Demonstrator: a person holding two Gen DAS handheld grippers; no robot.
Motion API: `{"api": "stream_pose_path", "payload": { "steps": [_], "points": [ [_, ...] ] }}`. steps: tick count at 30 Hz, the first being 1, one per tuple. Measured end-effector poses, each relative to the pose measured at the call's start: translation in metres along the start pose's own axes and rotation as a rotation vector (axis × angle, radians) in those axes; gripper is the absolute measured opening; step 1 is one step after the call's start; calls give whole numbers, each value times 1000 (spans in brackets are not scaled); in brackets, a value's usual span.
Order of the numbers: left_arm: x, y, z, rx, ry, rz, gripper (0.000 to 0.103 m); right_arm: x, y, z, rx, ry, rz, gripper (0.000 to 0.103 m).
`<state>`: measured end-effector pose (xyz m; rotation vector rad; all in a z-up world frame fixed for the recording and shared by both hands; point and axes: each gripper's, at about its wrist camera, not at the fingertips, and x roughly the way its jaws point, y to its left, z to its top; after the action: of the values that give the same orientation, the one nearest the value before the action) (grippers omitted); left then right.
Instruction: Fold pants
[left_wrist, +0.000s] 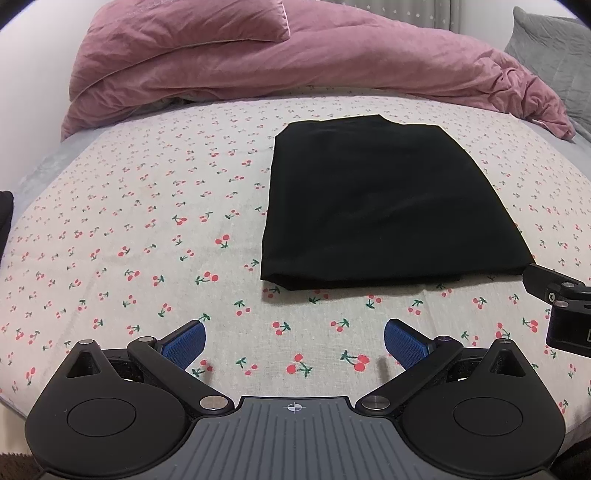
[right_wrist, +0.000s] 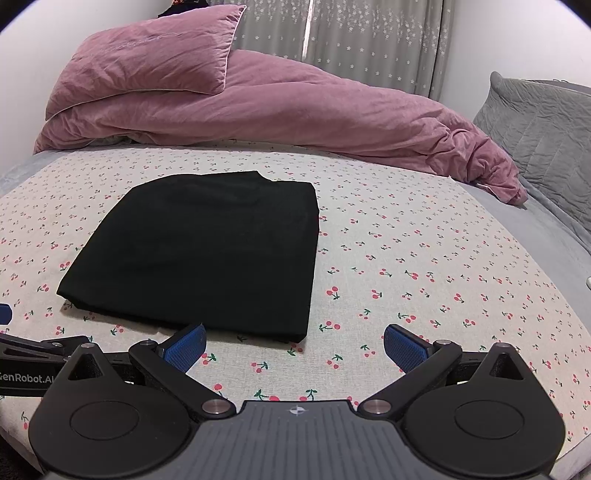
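One pair of black pants (left_wrist: 384, 206) lies folded flat on my cherry sheet (left_wrist: 147, 229), its long side running away from me. My left gripper (left_wrist: 293, 341) and right gripper (right_wrist: 293, 343) hover low near its front edge, both wide apart and holding nothing.

The black pants (left_wrist: 373, 206) lie flat on the cherry-print sheet (left_wrist: 147, 221), folded into a neat, roughly rectangular stack (layered edges show along the near side), smooth on top, with a small bump at the far edge.
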<state>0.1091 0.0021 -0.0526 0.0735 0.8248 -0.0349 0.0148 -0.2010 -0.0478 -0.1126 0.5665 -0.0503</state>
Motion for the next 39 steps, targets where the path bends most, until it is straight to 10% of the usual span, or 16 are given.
{"api": "stream_pose_path", "payload": {
  "steps": [39],
  "points": [
    [-1,0,-1,6,5,-14,103,0,1,-2,-1,7,1,102]
  ]
}}
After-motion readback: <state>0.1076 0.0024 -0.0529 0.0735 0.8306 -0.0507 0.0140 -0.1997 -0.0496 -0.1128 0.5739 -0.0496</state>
